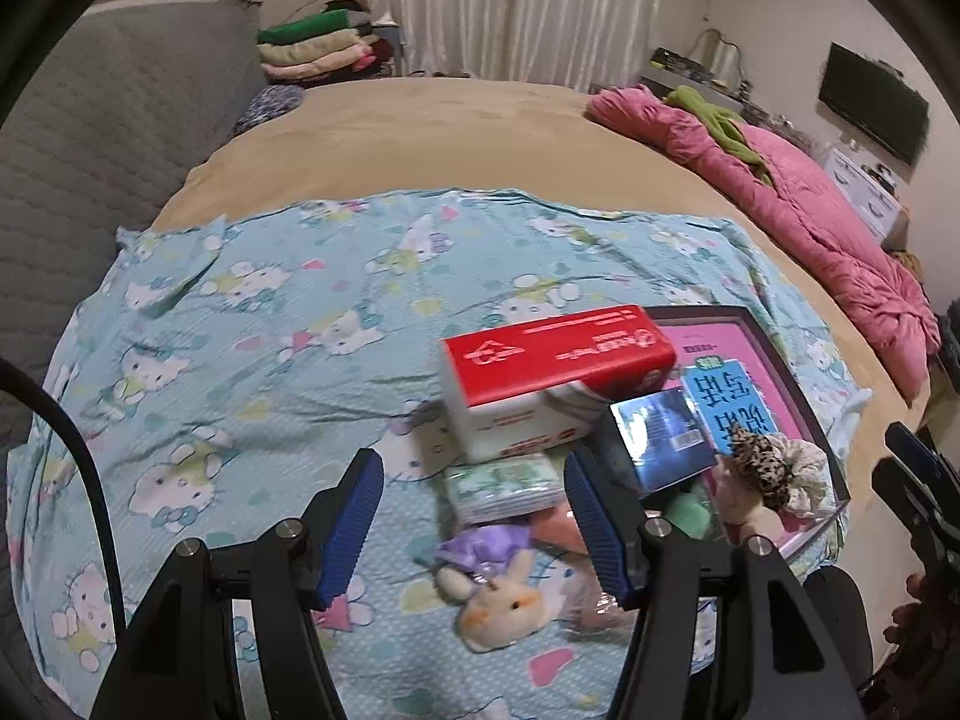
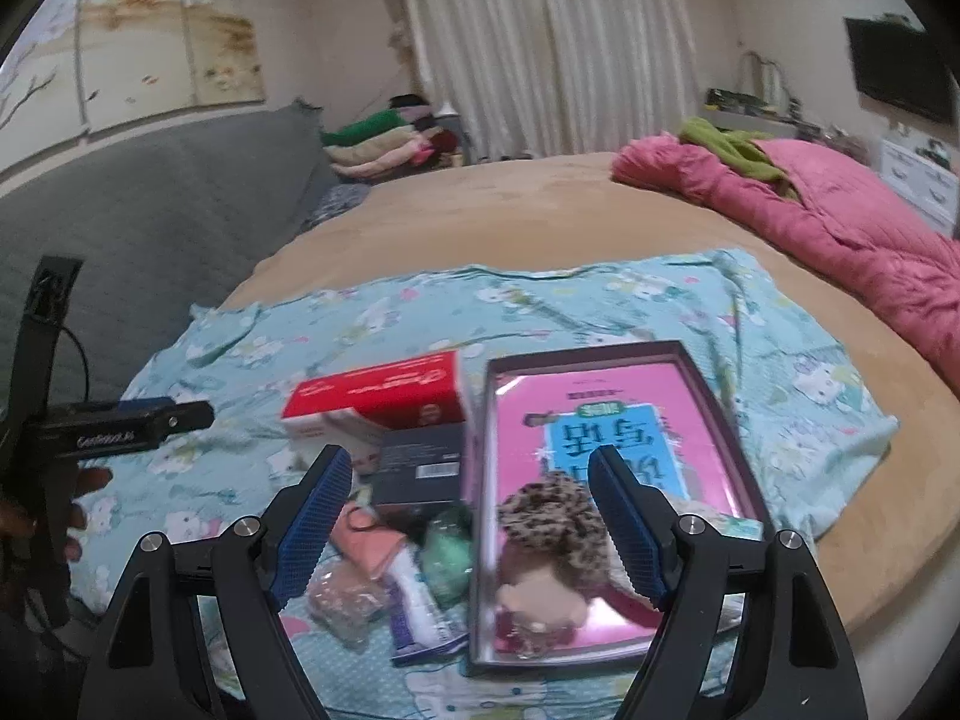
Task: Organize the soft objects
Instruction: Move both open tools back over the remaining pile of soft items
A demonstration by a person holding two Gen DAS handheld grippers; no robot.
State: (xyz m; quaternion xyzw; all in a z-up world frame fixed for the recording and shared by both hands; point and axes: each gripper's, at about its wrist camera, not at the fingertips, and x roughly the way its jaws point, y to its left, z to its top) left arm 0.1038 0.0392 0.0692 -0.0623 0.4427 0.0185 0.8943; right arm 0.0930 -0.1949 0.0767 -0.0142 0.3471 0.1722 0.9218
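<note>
Both claws are released and grasp nothing. Between the blue pads of the left claw lies a plush rabbit on the cartoon-print sheet of the bed, with a green tissue pack just beyond it. Under the right claw a leopard scrunchie and a small doll rest inside the pink-lined box. A red and white carton stands beside this box, to its left.
</note>
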